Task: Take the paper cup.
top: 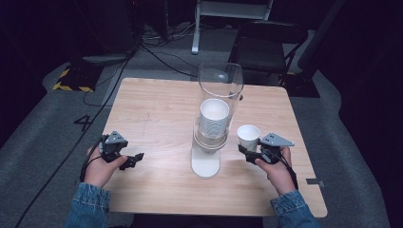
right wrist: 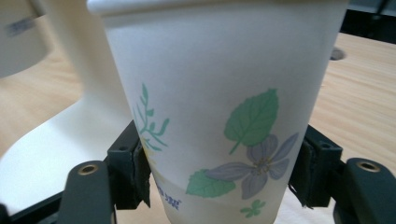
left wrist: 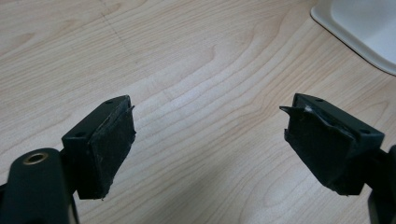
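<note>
The right gripper (top: 250, 153) is clamped low on a paper cup (top: 248, 137) just right of the cup dispenser (top: 212, 128); the jaws bear on its thin flowered wall, so I judge too hard a squeeze could crumple it, or it could tip. The cup looks empty, though its inside is barely visible. The dispenser's clear tube holds a stack of white cups. The left gripper (top: 135, 159), left of the dispenser, stands apart over the bare table (top: 157, 109).

Matt paper cup (right wrist: 219, 107), wood-grain table (left wrist: 187, 70)
</note>
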